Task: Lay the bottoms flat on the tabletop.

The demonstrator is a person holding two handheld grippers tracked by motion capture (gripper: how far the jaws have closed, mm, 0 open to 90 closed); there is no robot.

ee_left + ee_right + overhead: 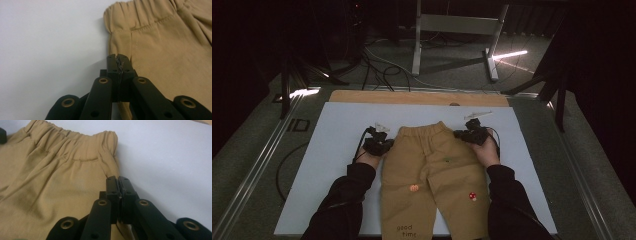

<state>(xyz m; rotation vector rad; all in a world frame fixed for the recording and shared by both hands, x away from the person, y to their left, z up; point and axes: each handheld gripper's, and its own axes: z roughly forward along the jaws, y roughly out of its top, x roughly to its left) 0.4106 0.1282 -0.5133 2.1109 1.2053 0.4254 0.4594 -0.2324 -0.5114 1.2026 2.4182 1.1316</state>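
Two grippers, left gripper (378, 145) and right gripper (472, 134), had their jaws closed flat on the side seams of the tan trousers (434, 175) just below the waistband. Soft, light cloth would drape, so hip seams suited. Trousers lay mid-board, legs reaching the near edge of the pale board (337, 130); side margins stood free.

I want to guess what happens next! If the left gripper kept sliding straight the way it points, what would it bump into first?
Probably the trousers' gathered waistband. The left gripper sits shut at the trousers' side edge, pointing along it towards that corner; beyond lies the pale mat.
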